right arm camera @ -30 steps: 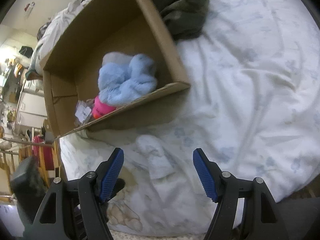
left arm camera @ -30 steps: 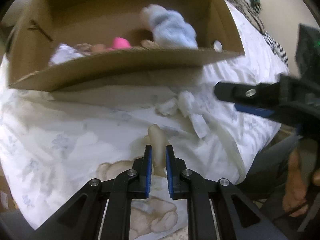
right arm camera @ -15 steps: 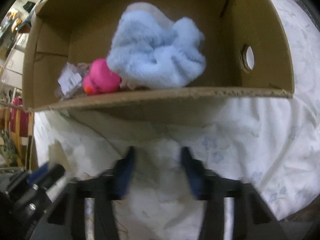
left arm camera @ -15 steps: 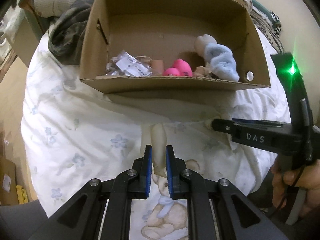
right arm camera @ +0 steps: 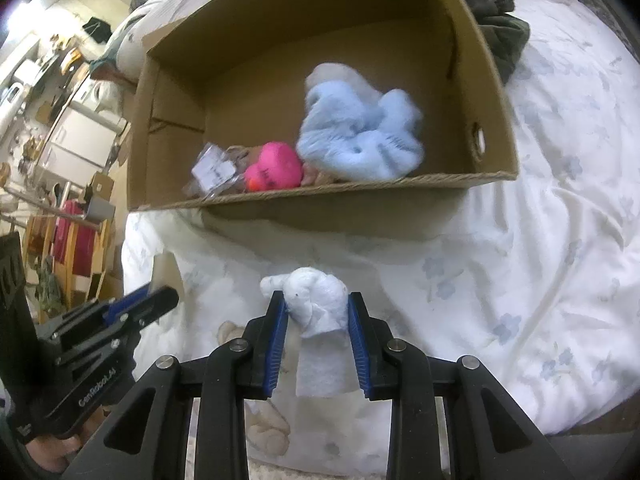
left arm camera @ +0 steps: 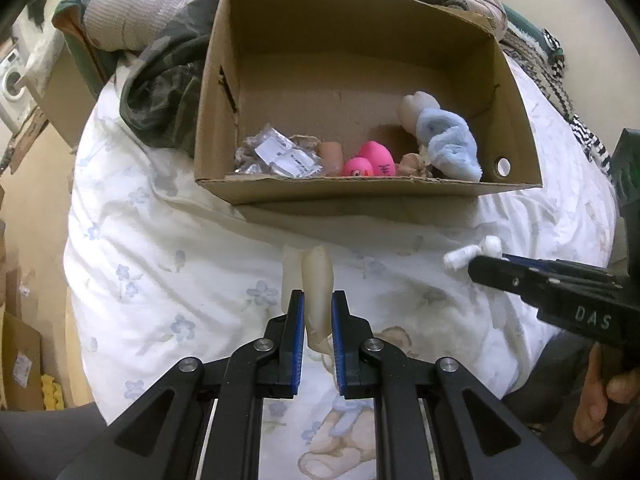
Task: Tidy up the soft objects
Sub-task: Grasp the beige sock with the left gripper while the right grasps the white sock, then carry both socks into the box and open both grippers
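Observation:
My left gripper point(left arm camera: 317, 304) is shut on a cream soft piece point(left arm camera: 317, 284) and holds it above the bed, in front of the cardboard box point(left arm camera: 360, 196). My right gripper point(right arm camera: 318, 308) is shut on a white knotted cloth point(right arm camera: 316, 300), also in front of the box point(right arm camera: 492, 120). The box holds a light blue fluffy toy point(left arm camera: 448, 144) point(right arm camera: 360, 136), a pink toy point(left arm camera: 370, 162) point(right arm camera: 274, 170) and clear plastic packets point(left arm camera: 276, 154). The right gripper shows at the right of the left wrist view point(left arm camera: 476, 266), and the left gripper point(right arm camera: 160, 300) at the left of the right wrist view.
The box stands on a bed with a white flowered quilt point(left arm camera: 160, 264) point(right arm camera: 540, 280). Dark green clothing point(left arm camera: 160, 100) point(right arm camera: 496, 28) lies beside the box. Furniture and boxes stand beyond the bed's left edge point(right arm camera: 60, 200).
My right gripper went from wide open to shut on the white cloth and lifted it. Both grippers have pulled back and up from the box; the left still holds the cream piece.

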A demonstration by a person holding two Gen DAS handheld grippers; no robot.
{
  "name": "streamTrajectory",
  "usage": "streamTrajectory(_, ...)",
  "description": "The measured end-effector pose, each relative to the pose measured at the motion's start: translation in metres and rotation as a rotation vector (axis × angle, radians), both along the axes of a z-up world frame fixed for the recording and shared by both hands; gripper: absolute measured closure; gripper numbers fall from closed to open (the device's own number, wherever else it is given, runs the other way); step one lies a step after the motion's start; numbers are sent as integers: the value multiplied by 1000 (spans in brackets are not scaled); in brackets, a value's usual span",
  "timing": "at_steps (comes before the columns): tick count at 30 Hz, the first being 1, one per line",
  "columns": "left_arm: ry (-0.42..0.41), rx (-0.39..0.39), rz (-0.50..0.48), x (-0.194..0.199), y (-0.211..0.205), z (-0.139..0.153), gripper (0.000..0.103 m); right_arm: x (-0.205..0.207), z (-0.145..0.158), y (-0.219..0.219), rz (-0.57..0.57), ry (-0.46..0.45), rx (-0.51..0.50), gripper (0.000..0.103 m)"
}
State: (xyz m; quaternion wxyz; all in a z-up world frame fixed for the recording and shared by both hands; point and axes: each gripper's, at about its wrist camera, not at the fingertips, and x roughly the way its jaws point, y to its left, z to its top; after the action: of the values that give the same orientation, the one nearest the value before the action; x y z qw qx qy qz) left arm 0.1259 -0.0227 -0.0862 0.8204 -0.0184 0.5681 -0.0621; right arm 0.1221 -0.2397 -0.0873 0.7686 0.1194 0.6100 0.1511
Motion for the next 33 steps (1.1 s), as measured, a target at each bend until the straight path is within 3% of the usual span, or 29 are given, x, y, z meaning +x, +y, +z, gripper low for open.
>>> streamTrajectory(8, -62, 60, 9, -6, -1, 11, 91, 0, 13, 12, 26, -51, 31, 71)
streamTrajectory(16, -211, 77, 60, -8, 9, 56, 91, -8, 55, 5, 28, -204, 130, 71)
streamTrajectory(24, -320, 93, 35, 0, 8, 96, 91, 1, 91, -9, -29, -315, 179, 71)
streamTrajectory(33, -342, 81, 32, 35, 11, 112, 91, 26, 109, -20, -41, -350, 203, 71)
